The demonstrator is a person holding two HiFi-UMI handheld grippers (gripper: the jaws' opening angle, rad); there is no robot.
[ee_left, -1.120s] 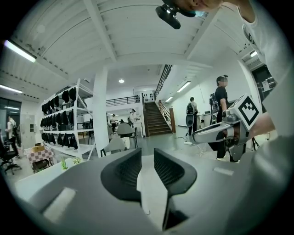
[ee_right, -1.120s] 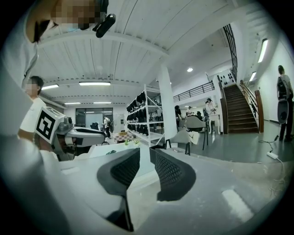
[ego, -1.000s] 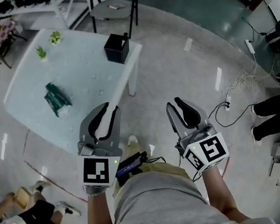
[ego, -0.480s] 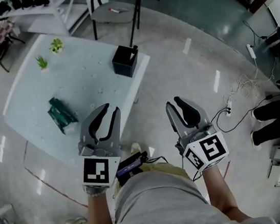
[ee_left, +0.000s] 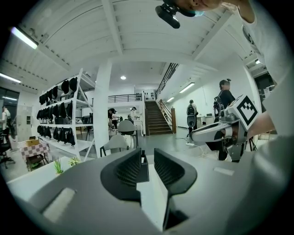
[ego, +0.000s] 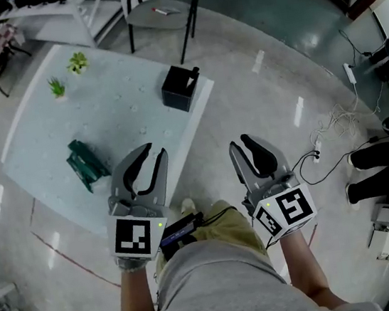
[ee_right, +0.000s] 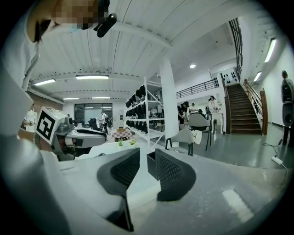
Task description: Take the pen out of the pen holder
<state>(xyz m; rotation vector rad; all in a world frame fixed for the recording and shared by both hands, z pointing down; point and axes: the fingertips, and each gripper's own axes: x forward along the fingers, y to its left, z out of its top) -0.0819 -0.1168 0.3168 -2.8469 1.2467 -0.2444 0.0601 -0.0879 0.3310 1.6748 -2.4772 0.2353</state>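
A black square pen holder (ego: 180, 88) stands near the right edge of the pale table (ego: 117, 119), with a dark pen (ego: 195, 70) sticking up at its far corner. My left gripper (ego: 149, 152) hangs over the table's near edge, well short of the holder. Its jaws are opening a little, and nothing is between them. My right gripper (ego: 239, 143) is open and empty over the floor beside the table. In the left gripper view the holder (ee_left: 144, 172) shows far off between the jaws. The right gripper view also has the holder (ee_right: 151, 166) between its jaws.
A green object (ego: 84, 165) lies on the table's left part. Two small potted plants (ego: 57, 86) (ego: 77, 61) stand at its far side. A chair (ego: 159, 9) stands behind the table. Cables (ego: 322, 140) trail on the floor at right, near a person's legs (ego: 378, 158).
The table and pen holder have slid lower and nearer in the head view as I moved toward them. Both grippers keep their place in the picture. The person at lower left has left the view.
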